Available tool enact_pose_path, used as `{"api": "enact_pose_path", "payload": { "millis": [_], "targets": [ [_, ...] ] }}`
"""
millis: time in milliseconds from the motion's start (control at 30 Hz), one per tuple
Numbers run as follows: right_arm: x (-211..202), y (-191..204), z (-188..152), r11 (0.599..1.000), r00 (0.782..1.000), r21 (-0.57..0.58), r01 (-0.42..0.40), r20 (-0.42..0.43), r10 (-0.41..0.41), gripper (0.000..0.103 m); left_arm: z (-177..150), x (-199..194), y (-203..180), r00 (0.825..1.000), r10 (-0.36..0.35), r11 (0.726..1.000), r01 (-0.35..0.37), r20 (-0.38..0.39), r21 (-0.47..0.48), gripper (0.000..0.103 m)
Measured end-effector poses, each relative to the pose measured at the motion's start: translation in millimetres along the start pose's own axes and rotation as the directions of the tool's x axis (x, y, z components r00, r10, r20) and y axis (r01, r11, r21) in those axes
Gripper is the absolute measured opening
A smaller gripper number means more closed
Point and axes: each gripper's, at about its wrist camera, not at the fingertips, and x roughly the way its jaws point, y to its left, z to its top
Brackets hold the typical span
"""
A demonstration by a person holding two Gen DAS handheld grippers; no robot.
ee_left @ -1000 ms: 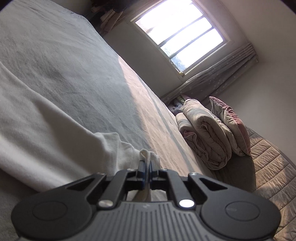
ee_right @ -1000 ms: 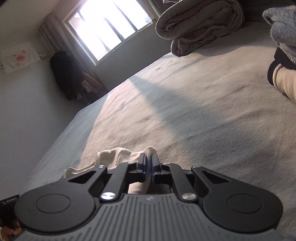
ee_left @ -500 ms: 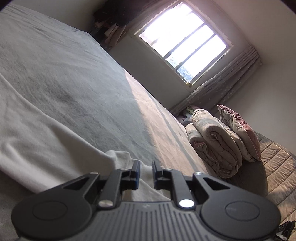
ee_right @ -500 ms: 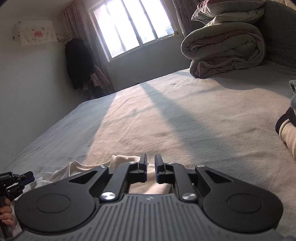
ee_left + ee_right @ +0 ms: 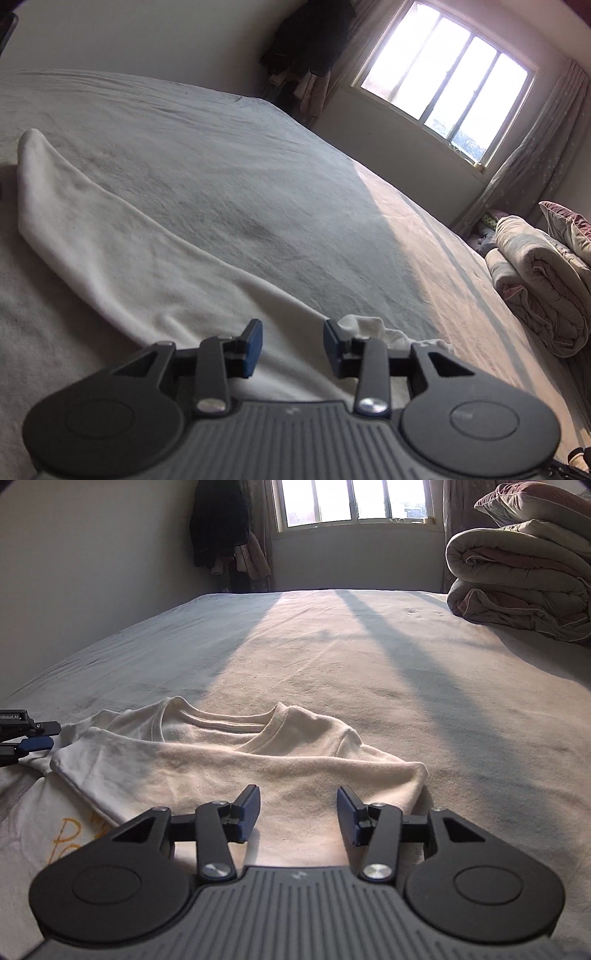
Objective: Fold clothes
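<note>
A cream T-shirt (image 5: 236,771) lies on the bed (image 5: 369,672), near its front edge. In the right wrist view the collar points toward the window (image 5: 354,498), and one sleeve is folded across the chest, so the shirt shows a double layer there. At the lower left of this view a part of the shirt carries orange letters (image 5: 68,838); the word cannot be read.

The right gripper (image 5: 298,814) hangs just above the folded shirt with its jaws spread wide and nothing between them. The left gripper (image 5: 292,345) is also released, its jaws apart over the pale cloth. In the left wrist view a long sleeve-like strip of the T-shirt (image 5: 110,251) runs away over the grey sheet. The tip of the left gripper (image 5: 35,736) also appears at the left edge of the right wrist view, beside the shirt.

A rolled quilt (image 5: 517,587) rests at the far right of the bed with a pillow (image 5: 535,502) on top of it. Dark clothes (image 5: 218,520) hang in the corner next to the window.
</note>
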Motion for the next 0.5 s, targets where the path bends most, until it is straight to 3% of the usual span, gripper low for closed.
{"api": "enact_pose_path", "payload": {
  "millis": [100,267,367,500],
  "targets": [
    [-3,-2,-1,1.0,1.0,0.01,-0.009,0.003,0.009,0.052,6,-16,15,0.989,0.137,0.991,-0.137,0.063,0.004,0.056],
    [-5,0,0,1.0,1.0,0.017,-0.015,0.009,0.014,0.052,19,-31,44,0.934,0.334,0.943,-0.333,0.125,-0.023,0.062],
    [-4,0,1,1.0,1.0,0.019,-0.021,0.008,0.021,0.053,25,-32,61,0.918,0.386,0.921,-0.376,0.096,-0.103,0.062],
    [-4,0,0,0.999,1.0,0.022,-0.023,0.01,0.023,0.053,25,-27,72,0.923,0.367,0.925,-0.349,0.119,-0.147,0.06]
  ]
}}
